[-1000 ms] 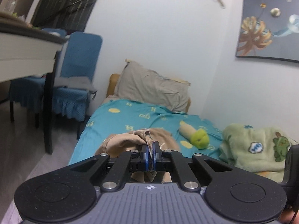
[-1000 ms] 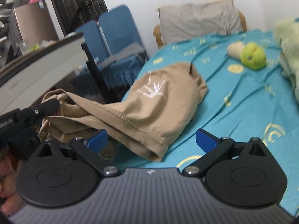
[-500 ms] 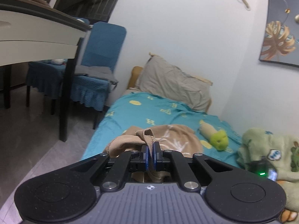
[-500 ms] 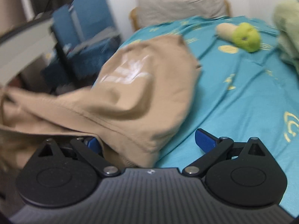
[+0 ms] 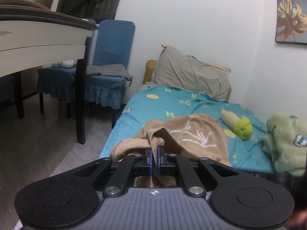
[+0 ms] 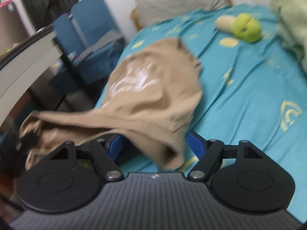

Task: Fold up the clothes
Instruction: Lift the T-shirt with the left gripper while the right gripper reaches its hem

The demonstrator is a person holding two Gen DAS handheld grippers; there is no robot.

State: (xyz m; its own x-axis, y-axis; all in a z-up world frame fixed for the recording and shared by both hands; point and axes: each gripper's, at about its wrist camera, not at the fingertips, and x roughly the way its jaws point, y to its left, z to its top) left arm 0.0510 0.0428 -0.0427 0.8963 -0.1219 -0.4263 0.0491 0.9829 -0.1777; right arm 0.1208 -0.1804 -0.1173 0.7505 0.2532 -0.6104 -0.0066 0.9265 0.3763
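Bare teal sheet (image 6: 249,95) right of the tan shirt (image 6: 153,88): open room there. Plush toy (image 6: 243,27) sits further up the bed, green blanket (image 6: 289,17) heaped at the right edge, pillow (image 5: 191,76) at the head against the wall. Left of the bed: bare floor (image 5: 38,143) strip, hemmed in by table leg (image 5: 80,103) and blue chairs (image 5: 107,72). Shirt hem drapes between the right gripper (image 6: 153,143) fingers, which stand apart. Left gripper (image 5: 155,161) pinched on shirt.
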